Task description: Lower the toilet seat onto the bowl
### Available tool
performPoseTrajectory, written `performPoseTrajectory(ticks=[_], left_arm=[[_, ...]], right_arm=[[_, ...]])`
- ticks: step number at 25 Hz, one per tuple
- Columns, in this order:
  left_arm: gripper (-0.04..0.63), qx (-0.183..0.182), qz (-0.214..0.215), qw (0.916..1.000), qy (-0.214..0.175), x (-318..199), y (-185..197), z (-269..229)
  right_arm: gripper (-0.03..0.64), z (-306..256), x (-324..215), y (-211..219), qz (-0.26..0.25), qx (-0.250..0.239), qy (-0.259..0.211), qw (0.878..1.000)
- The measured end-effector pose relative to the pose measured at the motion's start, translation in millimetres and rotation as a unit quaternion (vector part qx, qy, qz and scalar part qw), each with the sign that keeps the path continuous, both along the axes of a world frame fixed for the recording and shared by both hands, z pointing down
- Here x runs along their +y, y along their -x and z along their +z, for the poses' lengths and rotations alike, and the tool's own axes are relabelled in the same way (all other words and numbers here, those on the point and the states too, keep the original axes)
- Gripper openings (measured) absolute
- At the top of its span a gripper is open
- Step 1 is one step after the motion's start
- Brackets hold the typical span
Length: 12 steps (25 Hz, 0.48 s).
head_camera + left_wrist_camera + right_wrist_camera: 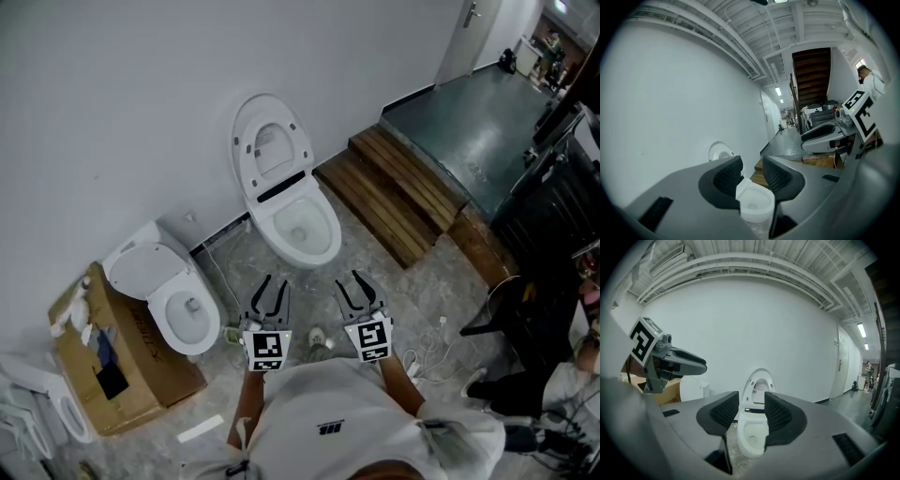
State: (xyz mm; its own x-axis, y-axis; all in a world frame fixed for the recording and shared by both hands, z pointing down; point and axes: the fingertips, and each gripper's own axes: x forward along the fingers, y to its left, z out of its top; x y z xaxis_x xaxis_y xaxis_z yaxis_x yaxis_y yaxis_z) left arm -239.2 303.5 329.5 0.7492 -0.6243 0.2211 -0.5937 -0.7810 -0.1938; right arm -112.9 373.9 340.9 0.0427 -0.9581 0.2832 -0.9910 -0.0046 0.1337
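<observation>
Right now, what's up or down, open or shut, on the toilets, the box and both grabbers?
Oval white toilet seat: up, not on the bowl.
Smaller white toilet's lid: up.
Brown cardboard box: open on top.
Left gripper: jaws slightly apart, empty.
Right gripper: jaws slightly apart, empty.

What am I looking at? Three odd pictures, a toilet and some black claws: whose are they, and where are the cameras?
There is no robot here. A person holds a tool in each hand: the left gripper and the right gripper. The head view comes from a camera on the person's head, looking down. The other two views come from cameras riding on each gripper, looking along its two black jaws. Both pairs of jaws stand apart and hold nothing. Ahead stands a toilet with its seat raised. To its left are a second toilet and a cardboard box. Wooden steps lie to its right.
</observation>
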Motion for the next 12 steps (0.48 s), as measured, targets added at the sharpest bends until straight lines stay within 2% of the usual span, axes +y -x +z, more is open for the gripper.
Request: performPoseTrajectory(ticks=[12], left_arm=[[0.155,-0.007,-0.029,0.9996,0.000,-50.2,-59.3,0.7]], right_arm=[[0.163,10.5,-56.0,-66.8,-0.022,-0.004,0.007,1.000]])
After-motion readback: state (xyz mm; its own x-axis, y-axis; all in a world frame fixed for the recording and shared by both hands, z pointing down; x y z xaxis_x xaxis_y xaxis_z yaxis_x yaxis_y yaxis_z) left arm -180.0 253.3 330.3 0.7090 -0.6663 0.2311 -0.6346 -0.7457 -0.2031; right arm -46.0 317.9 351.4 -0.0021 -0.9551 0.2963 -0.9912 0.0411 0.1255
